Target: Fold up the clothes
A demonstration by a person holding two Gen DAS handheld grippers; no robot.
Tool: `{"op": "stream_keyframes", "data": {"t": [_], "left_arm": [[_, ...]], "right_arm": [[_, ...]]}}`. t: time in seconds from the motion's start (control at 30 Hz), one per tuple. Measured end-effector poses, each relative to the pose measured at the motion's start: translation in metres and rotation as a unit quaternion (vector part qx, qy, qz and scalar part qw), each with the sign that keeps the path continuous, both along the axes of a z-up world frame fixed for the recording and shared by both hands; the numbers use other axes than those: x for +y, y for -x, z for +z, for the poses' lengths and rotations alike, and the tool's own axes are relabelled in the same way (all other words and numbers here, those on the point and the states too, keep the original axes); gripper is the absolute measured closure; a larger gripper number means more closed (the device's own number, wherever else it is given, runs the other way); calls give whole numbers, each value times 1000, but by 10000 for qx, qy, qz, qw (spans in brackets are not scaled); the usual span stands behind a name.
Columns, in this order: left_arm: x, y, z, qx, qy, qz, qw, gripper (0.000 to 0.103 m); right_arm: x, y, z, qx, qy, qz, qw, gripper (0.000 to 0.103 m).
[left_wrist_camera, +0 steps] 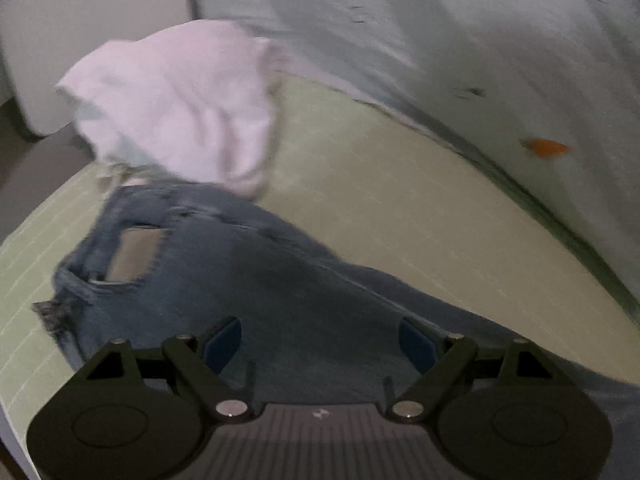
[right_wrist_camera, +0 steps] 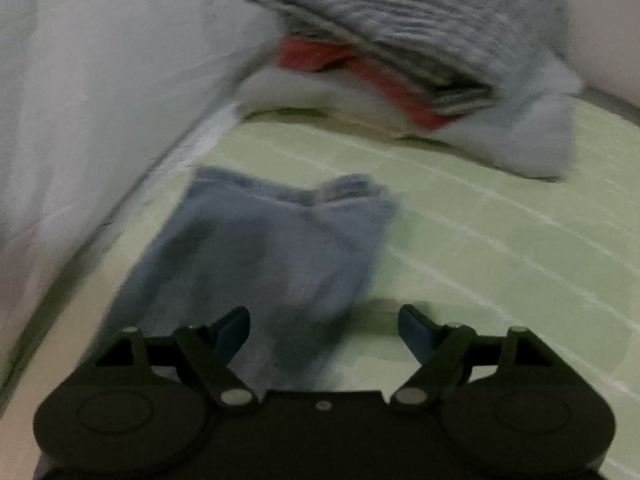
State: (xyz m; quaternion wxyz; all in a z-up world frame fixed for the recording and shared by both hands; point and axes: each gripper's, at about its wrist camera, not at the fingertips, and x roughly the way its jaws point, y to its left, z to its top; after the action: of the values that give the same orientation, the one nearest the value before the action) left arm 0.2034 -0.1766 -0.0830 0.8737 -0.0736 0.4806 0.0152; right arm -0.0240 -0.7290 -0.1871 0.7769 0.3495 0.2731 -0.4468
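Note:
Blue jeans (left_wrist_camera: 224,280) lie spread on a pale green mat (left_wrist_camera: 400,208), waist end with a ripped hole toward the far left. My left gripper (left_wrist_camera: 320,344) is open and empty, hovering over the jeans' middle. In the right wrist view the jeans' leg ends (right_wrist_camera: 264,240) lie folded side by side next to the wall. My right gripper (right_wrist_camera: 324,332) is open and empty above the near part of the legs. Both views are blurred.
A crumpled white garment (left_wrist_camera: 180,104) lies beyond the jeans' waist. A stack of folded clothes (right_wrist_camera: 400,52), striped on top, red and white beneath, sits at the mat's far end. A wall (left_wrist_camera: 440,40) runs along the mat; it also shows in the right wrist view (right_wrist_camera: 80,120).

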Motion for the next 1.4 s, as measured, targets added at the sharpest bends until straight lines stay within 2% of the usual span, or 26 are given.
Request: {"op": "stream_keyframes", "data": {"t": [0.07, 0.1, 0.13, 0.23, 0.3, 0.37, 0.4, 0.47, 0.5, 0.53, 0.6, 0.67, 0.73, 0.77, 0.87, 1.0, 1.17, 1.4], "left_arm": [[-13, 9, 7, -114, -72, -266, 9996, 17], [-17, 13, 11, -173, -113, -354, 9992, 17], [-21, 18, 14, -234, -153, -437, 9987, 17], [-17, 30, 22, -316, -185, -427, 9984, 17], [-4, 36, 26, -329, -205, -315, 9988, 17], [9, 44, 27, -313, -262, -150, 9991, 17], [17, 48, 26, -283, -281, -79, 9992, 16], [30, 52, 22, -194, -273, -12, 9994, 16], [36, 53, 20, -151, -251, 5, 9996, 16], [41, 55, 18, -107, -228, 22, 9997, 16], [52, 58, 15, -20, -183, 55, 9998, 15], [63, 61, 11, 66, -139, 88, 9998, 12], [69, 62, 7, 147, -114, -22, 9998, 12], [70, 62, 5, 171, -108, -109, 9997, 12], [73, 62, 3, 192, -107, -398, 9990, 12], [77, 62, 3, 180, -165, -771, 9967, 11], [89, 62, 2, 156, -118, -1147, 9932, 11], [110, 69, 1, 81, -168, -1598, 9870, 11]], "right_arm": [[7, -13, 0, 277, 307, 241, 9989, 59], [10, -18, 1, 554, 487, 327, 9967, 89], [11, -15, 4, 638, 578, 377, 9956, 92], [10, 12, 18, 488, 671, 361, 9959, 93], [6, 39, 26, 544, 758, 80, 9956, 93], [-2, 62, 23, 803, 695, -288, 9939, 92], [-9, 73, 18, 975, 555, -521, 9923, 90], [-17, 94, 15, 876, 241, -853, 9922, 84], [-16, 104, 16, 664, 110, -929, 9934, 75], [-12, 113, 20, 377, 1, -952, 9947, 52], [9, 118, 26, -169, -217, -842, 9961, 28], [35, 119, 29, -706, -493, -659, 9941, 22], [66, 112, 28, -1232, -918, -390, 9874, 5], [83, 107, 26, -1486, -1136, -243, 9820, 0], [132, 89, 22, -2078, -1719, 9, 9630, 0], [189, 69, 13, -2467, -2396, 267, 9386, 0], [243, 48, -1, -2430, -2832, 590, 9259, 0], [284, 15, -17, -2678, -3238, 921, 9027, 0]]}}
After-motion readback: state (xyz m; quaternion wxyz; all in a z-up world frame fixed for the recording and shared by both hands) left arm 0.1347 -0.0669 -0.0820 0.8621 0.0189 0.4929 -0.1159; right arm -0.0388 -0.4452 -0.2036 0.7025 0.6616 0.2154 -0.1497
